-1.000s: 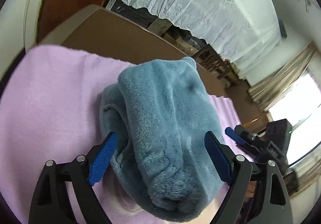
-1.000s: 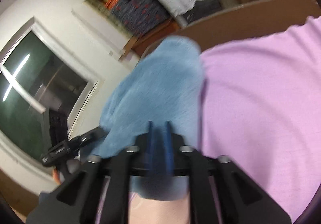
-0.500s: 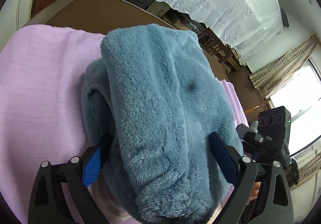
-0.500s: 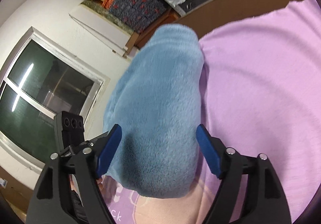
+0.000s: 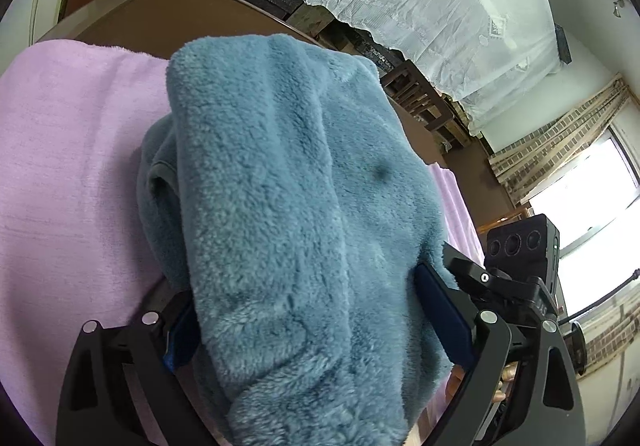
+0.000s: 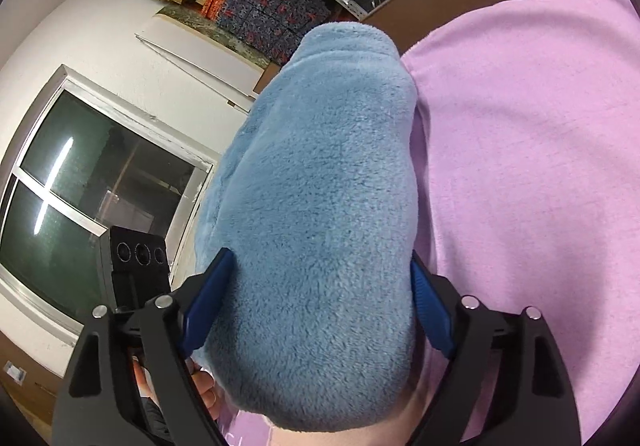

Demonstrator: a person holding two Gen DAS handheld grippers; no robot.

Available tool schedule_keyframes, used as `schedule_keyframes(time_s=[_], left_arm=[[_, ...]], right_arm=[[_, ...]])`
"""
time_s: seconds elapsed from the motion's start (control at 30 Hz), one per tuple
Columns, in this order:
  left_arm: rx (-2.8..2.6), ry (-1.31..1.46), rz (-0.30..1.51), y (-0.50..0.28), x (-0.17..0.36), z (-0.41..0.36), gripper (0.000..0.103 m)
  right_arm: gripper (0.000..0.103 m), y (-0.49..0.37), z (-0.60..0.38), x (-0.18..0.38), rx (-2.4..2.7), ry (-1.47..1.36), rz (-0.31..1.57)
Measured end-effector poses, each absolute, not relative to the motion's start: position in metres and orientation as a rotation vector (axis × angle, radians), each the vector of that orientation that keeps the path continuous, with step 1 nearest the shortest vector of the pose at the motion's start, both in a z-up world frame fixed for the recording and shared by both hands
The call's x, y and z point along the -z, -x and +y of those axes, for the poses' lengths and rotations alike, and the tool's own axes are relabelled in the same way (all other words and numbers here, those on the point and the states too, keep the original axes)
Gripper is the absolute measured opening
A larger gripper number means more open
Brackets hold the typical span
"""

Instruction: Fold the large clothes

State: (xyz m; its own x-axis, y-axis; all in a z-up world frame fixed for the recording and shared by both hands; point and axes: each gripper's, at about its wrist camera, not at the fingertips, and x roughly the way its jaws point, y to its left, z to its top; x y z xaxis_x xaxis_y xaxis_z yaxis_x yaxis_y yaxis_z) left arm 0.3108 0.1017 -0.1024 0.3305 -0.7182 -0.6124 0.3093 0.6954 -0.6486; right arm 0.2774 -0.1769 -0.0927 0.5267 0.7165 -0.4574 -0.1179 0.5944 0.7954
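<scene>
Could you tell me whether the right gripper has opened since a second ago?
Yes. The right gripper, then shut, now has its jaws spread around the blue fleece garment.

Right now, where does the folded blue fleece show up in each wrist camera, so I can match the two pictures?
Left wrist: the blue fleece fills the centre, between the open left gripper fingers.
Right wrist: it fills the centre, leaning left, between the open right gripper fingers.
Shared landmark: the pink blanket underneath, left in the left view, right in the right view.

A brown desk [image 5: 168,12] carries a pink cloth [image 5: 68,166] that covers most of its top and leaves a bare brown strip along the far edge. A folded blue fleece garment [image 5: 292,214] lies on the cloth.
</scene>
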Motion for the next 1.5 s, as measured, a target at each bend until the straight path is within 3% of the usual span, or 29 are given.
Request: schedule_keyframes(time_s=[0.07,0.27,1.0,1.5], left_arm=[[0.708,0.444,1.018,-0.309,0.099,0.1,0.092],[0.741,0.456,0.982,-0.299,0.085,0.1,0.087],[0.786,0.344,0.755,-0.182,-0.004,0.069,0.085],[0.862,0.293,0.727,-0.107,-0.018,0.018,0.085]], right_arm=[[0.064,-0.276,-0.18,0.093,-0.577,-0.799,0.875],[0.058,-0.274,-0.18,0.086,-0.599,-0.812,0.863],[0.058,-0.182,-0.218,0.01,-0.716,-0.792,0.702],[0.058,-0.072,-0.276,0.006,-0.682,-0.818,0.603]])
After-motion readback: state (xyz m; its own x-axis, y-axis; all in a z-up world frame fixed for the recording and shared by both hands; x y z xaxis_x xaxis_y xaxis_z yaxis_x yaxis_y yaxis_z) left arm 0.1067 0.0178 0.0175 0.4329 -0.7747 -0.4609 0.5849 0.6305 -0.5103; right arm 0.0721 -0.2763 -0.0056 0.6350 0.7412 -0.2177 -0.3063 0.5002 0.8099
